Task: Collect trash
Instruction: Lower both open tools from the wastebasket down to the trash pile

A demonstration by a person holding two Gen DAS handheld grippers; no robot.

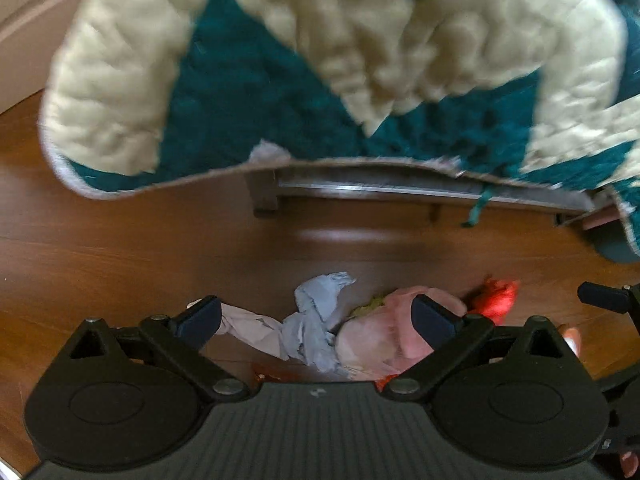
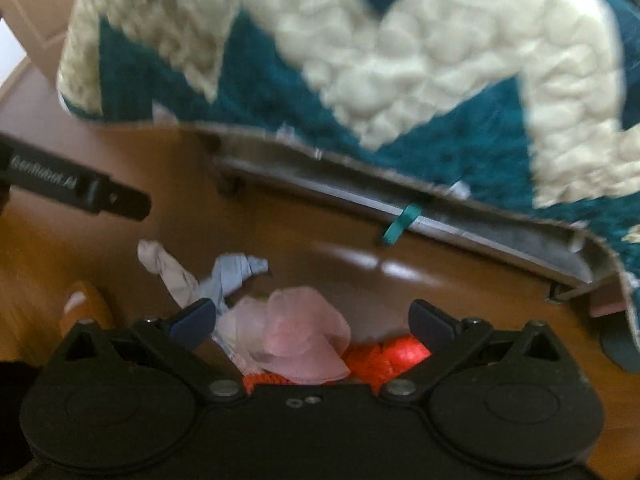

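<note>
While both grippers, L point(image 1: 316, 316) & R point(image 2: 312, 318), gape released, crumpled pink plastic wrapper point(image 2: 304, 340) sits btwn R's jaws, red mesh bag point(image 2: 384, 354) at 3 o'clock.

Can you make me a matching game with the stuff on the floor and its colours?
Things:
1. net
2. bag
3. quilt
4. floor

Colours:
A. teal and cream
B. brown
C. red-orange
D. pink

Pairs: 1-C, 2-D, 3-A, 4-B
</note>
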